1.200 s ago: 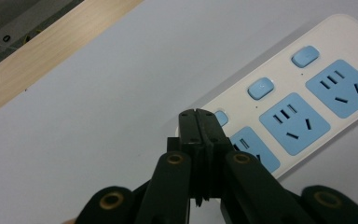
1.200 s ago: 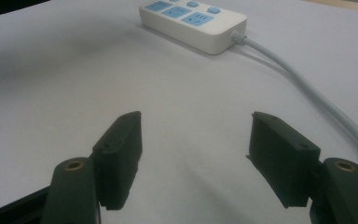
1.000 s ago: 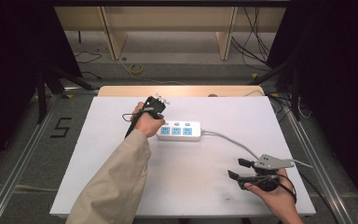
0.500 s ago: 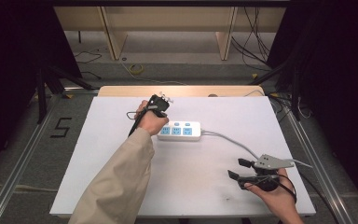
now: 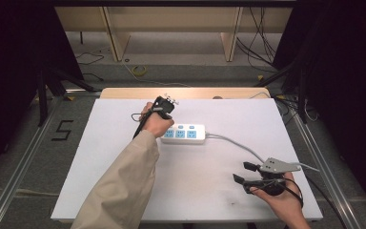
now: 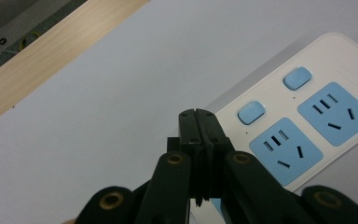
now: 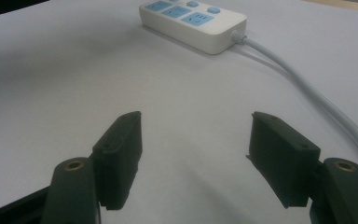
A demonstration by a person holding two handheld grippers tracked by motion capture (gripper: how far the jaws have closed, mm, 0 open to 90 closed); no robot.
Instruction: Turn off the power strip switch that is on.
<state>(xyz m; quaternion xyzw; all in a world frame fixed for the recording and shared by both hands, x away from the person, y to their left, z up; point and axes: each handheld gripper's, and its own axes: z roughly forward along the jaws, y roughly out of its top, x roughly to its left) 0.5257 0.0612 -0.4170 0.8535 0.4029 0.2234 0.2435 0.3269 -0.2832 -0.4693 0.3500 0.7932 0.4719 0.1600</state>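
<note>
A white power strip (image 5: 185, 134) with three blue sockets and blue buttons lies in the middle of the white table. Its grey cable (image 5: 238, 145) runs off to the right. In the left gripper view my left gripper (image 6: 197, 114) is shut with nothing in it. Its tips hang just above the table beside the strip (image 6: 307, 116), close to a blue button (image 6: 251, 112). The left hand (image 5: 156, 123) holds it at the strip's left end. My right gripper (image 5: 241, 172) rests near the front right corner, open and empty. In its own view the jaws (image 7: 193, 135) point toward the strip (image 7: 193, 21).
The cable (image 7: 303, 88) curves past the right gripper's right jaw. A wooden strip (image 5: 186, 92) borders the table's far edge. Metal rails run along both sides, and shelving and loose cords stand on the floor beyond.
The left hand has shifted very slightly by the strip's left end, jaws staying shut. The right gripper has not moved.
</note>
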